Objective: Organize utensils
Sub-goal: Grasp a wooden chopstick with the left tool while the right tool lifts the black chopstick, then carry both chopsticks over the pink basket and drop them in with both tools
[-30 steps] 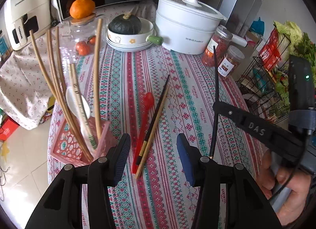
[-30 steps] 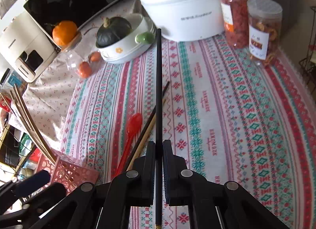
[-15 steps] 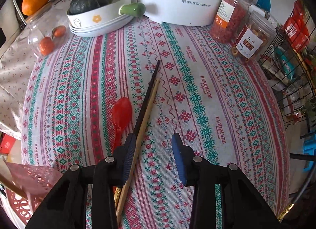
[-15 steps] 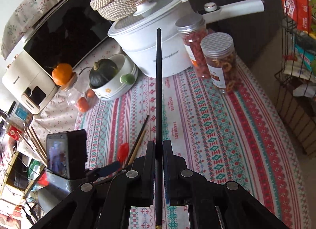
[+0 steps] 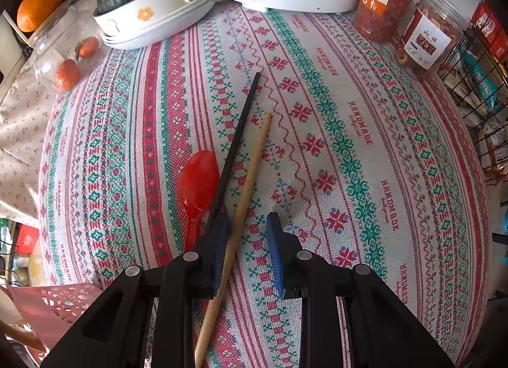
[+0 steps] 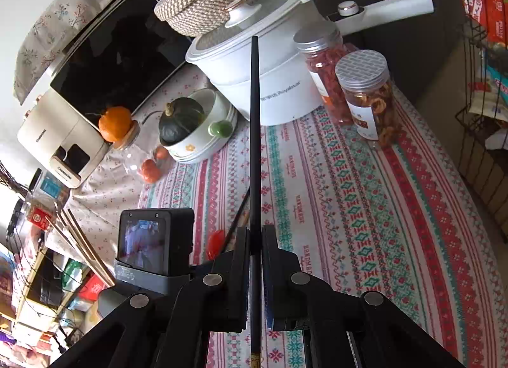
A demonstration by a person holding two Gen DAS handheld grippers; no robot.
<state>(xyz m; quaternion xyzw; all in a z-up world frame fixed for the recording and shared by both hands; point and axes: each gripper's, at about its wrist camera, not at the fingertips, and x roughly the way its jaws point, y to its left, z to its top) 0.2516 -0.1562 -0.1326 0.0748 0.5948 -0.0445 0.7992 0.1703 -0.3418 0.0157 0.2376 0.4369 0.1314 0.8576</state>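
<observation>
The left hand-held gripper (image 5: 246, 249) hangs low over the desk (image 5: 365, 133), and its jaws are closing around a wooden chopstick (image 5: 244, 199) that lies between them. A black chopstick (image 5: 235, 152) and a red spoon (image 5: 197, 187) lie just beside it. The right hand-held gripper (image 6: 254, 260) is clamped on another black chopstick (image 6: 254, 133), held above the desk.

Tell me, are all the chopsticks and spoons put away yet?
Not yet. Some wooden chopsticks already stand in the pink basket. The right gripper is holding one black chopstick. The left gripper is closing around a wooden chopstick, though its pads aren't pressing it yet. The other black chopstick and the red spoon lie on the tablecloth.
</observation>
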